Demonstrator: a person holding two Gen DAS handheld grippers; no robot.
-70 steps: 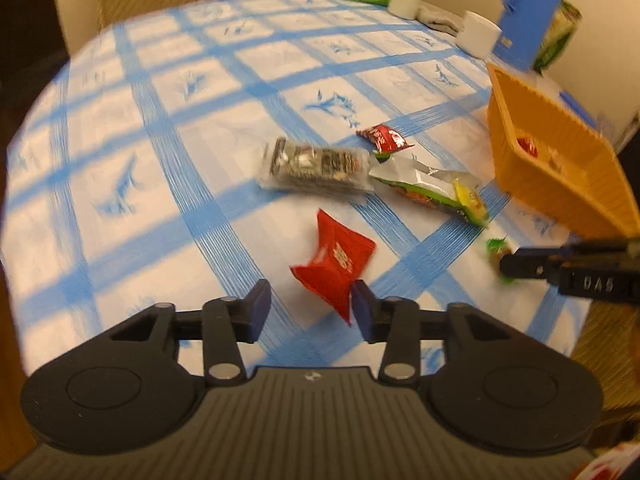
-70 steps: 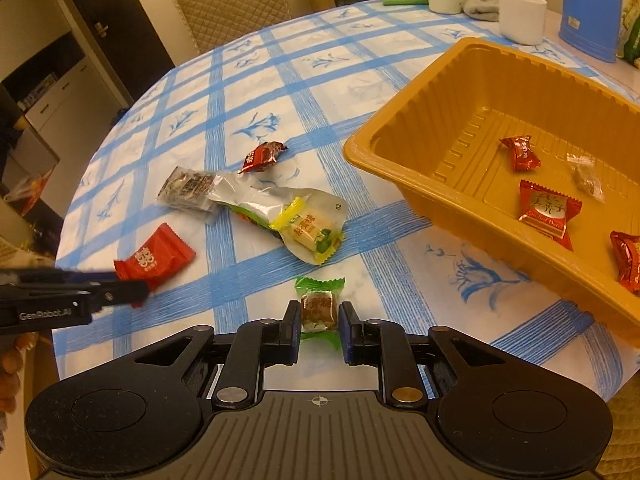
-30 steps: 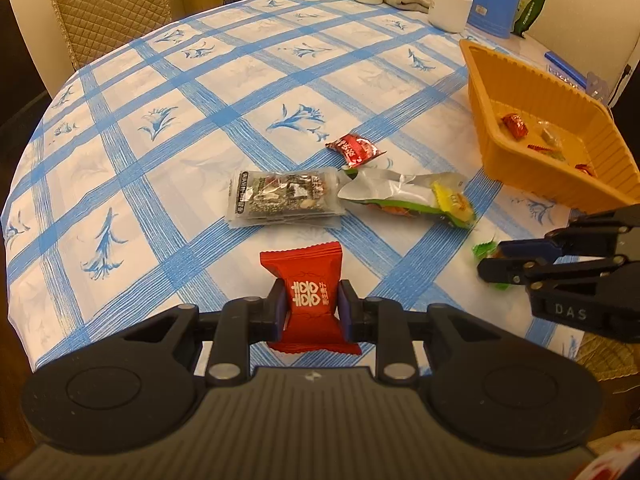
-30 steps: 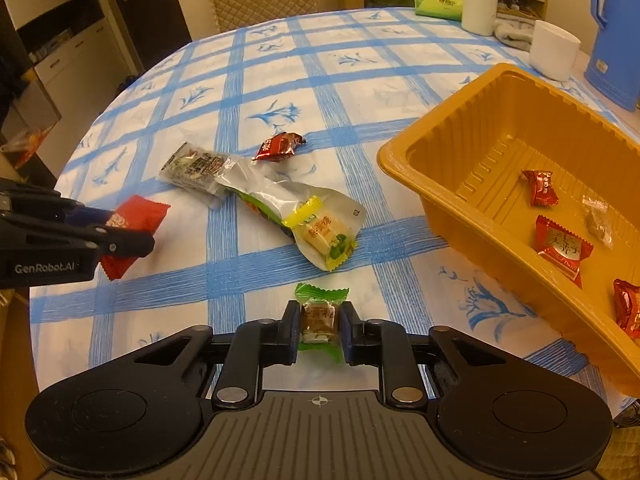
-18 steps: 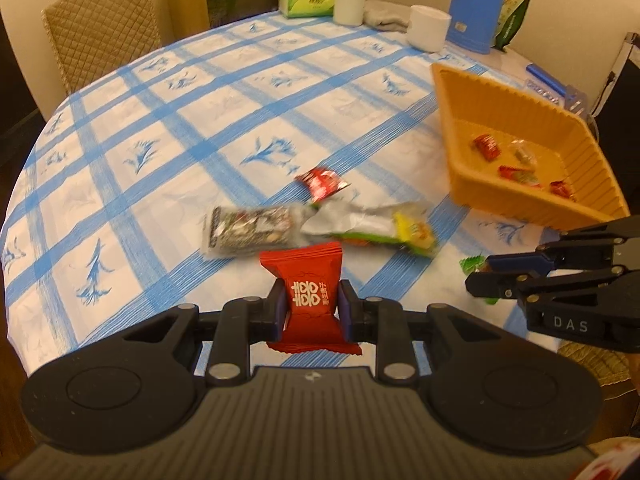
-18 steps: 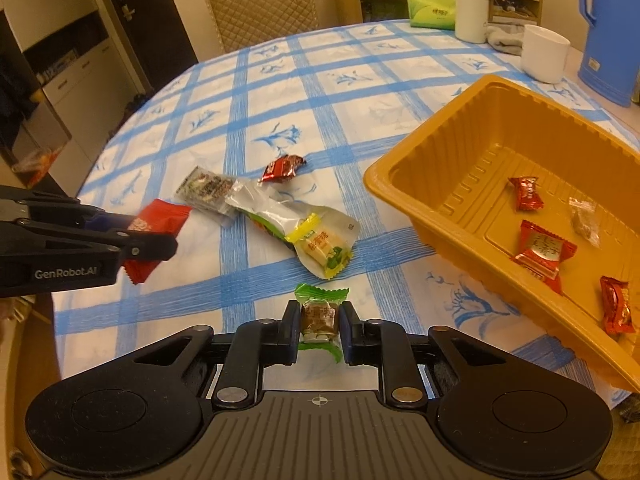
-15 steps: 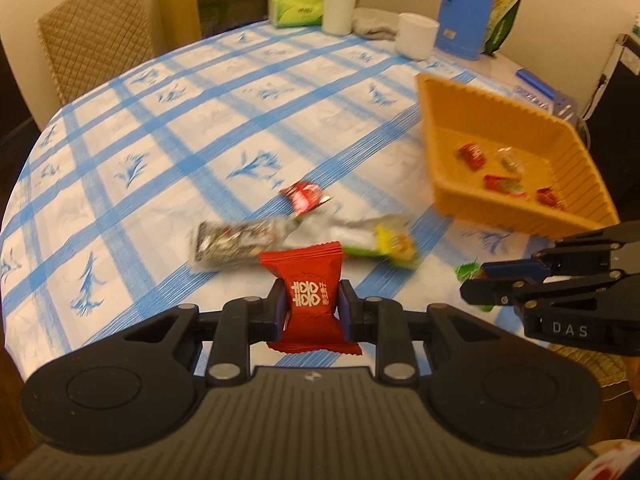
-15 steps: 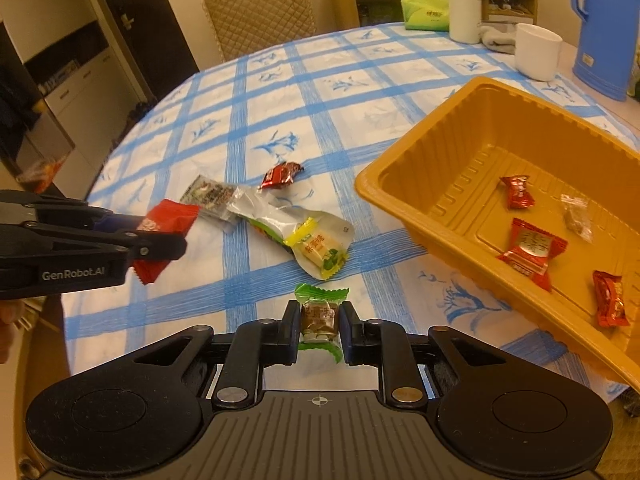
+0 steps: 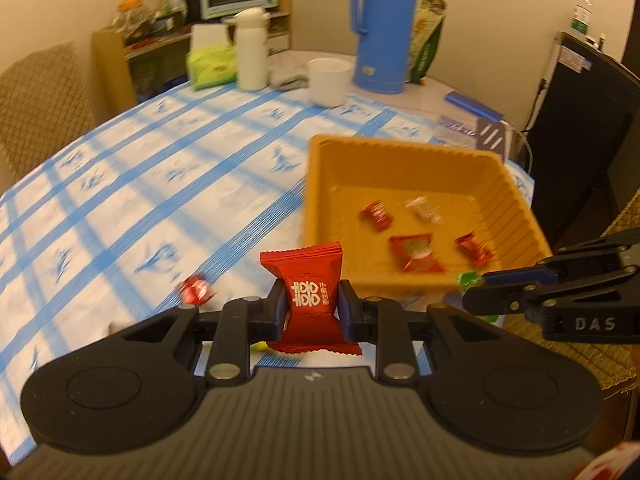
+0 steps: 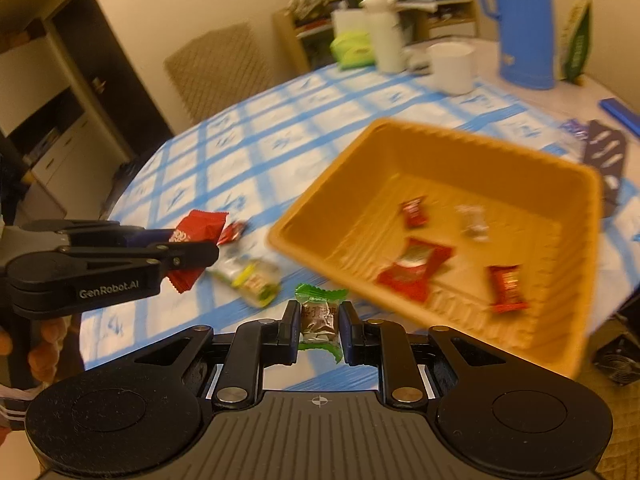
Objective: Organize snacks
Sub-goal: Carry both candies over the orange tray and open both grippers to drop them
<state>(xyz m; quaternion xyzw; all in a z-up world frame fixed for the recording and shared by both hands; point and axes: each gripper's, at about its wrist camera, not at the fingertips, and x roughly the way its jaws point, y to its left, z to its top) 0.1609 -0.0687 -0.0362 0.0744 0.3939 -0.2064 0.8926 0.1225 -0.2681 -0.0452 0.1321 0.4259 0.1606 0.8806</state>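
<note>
My left gripper point(image 9: 312, 307) is shut on a red snack packet point(image 9: 308, 280) with white characters, held above the table short of the orange tray point(image 9: 400, 152). My right gripper point(image 10: 319, 324) is shut on a green-wrapped candy point(image 10: 319, 312), near the tray's point(image 10: 480, 140) front corner. The tray holds several small wrapped snacks, among them a red packet point(image 10: 414, 268). In the right wrist view the left gripper point(image 10: 192, 258) and its red packet point(image 10: 200, 224) are at left. In the left wrist view the right gripper point(image 9: 468, 300) is at right.
A small red candy point(image 9: 195, 291) and a yellow-green snack bag point(image 10: 250, 278) lie on the blue-checked tablecloth point(image 9: 160, 200). At the far side stand a blue thermos point(image 9: 378, 28), a white cup point(image 9: 329, 81), a white bottle point(image 9: 251, 50) and a green tissue pack point(image 9: 212, 66).
Both grippers have lifted and swung toward the orange tray, each still holding its snack. The tray now looms larger and closer in both views.
</note>
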